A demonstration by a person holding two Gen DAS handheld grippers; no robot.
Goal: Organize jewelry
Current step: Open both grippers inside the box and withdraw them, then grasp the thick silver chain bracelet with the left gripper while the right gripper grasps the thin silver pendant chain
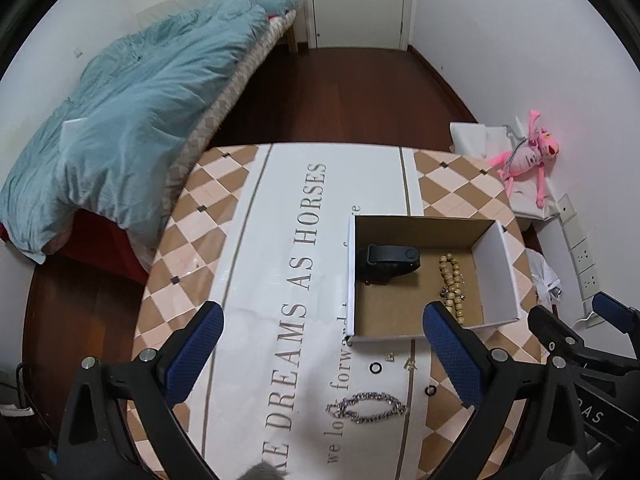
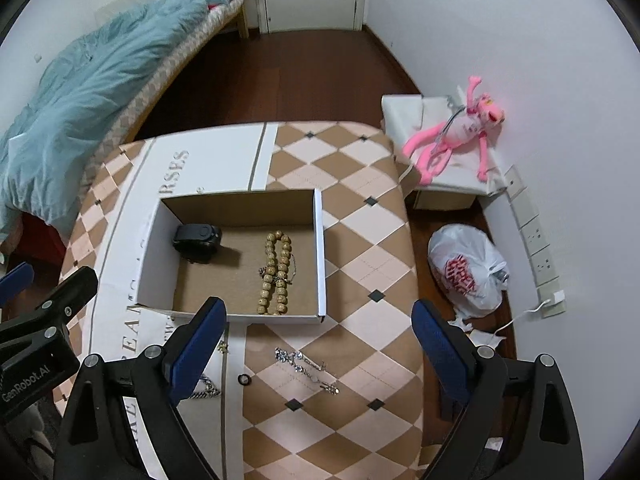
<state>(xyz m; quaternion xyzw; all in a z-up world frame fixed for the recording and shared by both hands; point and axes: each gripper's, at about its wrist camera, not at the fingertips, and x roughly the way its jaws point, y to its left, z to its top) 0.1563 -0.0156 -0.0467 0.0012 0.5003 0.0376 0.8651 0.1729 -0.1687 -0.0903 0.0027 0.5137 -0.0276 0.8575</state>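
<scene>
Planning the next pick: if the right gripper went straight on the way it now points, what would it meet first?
Probably the crystal earrings on the table, just short of the box; the right gripper is open and empty. Depth is uncertain.

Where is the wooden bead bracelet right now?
The tan wooden bead bracelet lies inside the open cardboard box, along its right side in the right wrist view, with the black watch-like band apart from it at the box's back left.

Both wrist cameras look steeply down from above the near edge of the table (image 1: 224, 216), facing the far door (image 1: 360, 0); the left view sits further left, the right nearer the wall. Both share the open box (image 1: 496, 272) (image 2: 320, 248) and the bed (image 2: 80, 92).
</scene>
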